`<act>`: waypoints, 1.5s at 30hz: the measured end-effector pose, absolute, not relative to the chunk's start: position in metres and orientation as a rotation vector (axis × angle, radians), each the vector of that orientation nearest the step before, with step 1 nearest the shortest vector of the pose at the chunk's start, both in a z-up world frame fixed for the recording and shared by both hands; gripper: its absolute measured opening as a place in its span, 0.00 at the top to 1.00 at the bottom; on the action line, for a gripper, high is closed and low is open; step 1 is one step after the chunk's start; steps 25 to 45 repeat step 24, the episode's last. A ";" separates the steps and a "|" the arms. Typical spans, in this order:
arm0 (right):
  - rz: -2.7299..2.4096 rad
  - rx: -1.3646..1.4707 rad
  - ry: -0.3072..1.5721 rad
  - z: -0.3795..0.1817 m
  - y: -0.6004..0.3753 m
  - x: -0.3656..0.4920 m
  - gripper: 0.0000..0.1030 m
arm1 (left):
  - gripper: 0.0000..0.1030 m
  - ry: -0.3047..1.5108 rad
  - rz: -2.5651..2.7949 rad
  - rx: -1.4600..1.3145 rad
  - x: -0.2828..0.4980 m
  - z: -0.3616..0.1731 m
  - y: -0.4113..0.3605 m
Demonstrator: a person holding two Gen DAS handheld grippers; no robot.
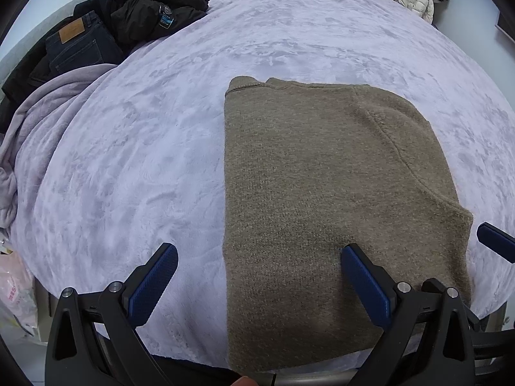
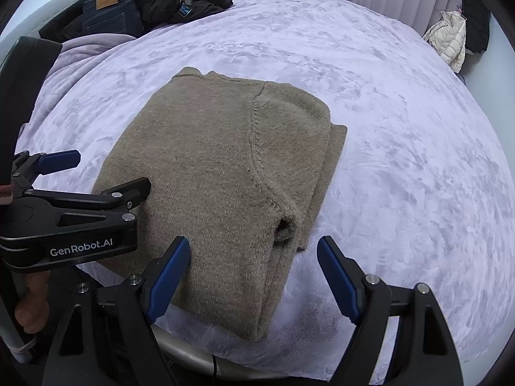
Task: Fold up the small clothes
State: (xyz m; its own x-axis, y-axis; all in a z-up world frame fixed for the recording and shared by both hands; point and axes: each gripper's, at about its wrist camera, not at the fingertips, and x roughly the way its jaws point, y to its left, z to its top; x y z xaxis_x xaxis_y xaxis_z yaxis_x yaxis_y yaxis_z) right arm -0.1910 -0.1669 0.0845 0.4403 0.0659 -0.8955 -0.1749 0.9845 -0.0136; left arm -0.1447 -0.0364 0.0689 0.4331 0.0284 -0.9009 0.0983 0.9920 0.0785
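Left gripper body: white lettering "GenRobot.AI", clear in the right wrist view.
Jeans patch: tan waistband label, its print too small to read.
Black jacket badge: round emblem over a blue tag, unreadable.
Plastic bag: pink printing at the left edge of the left wrist view, blurred beyond reading.

The sweater's near hem runs behind the left gripper, possibly off-frame.
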 end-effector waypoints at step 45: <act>0.150 -0.042 1.060 0.090 -0.207 -0.199 0.19 | 0.01 1.076 -0.103 0.169 -0.148 0.092 -0.094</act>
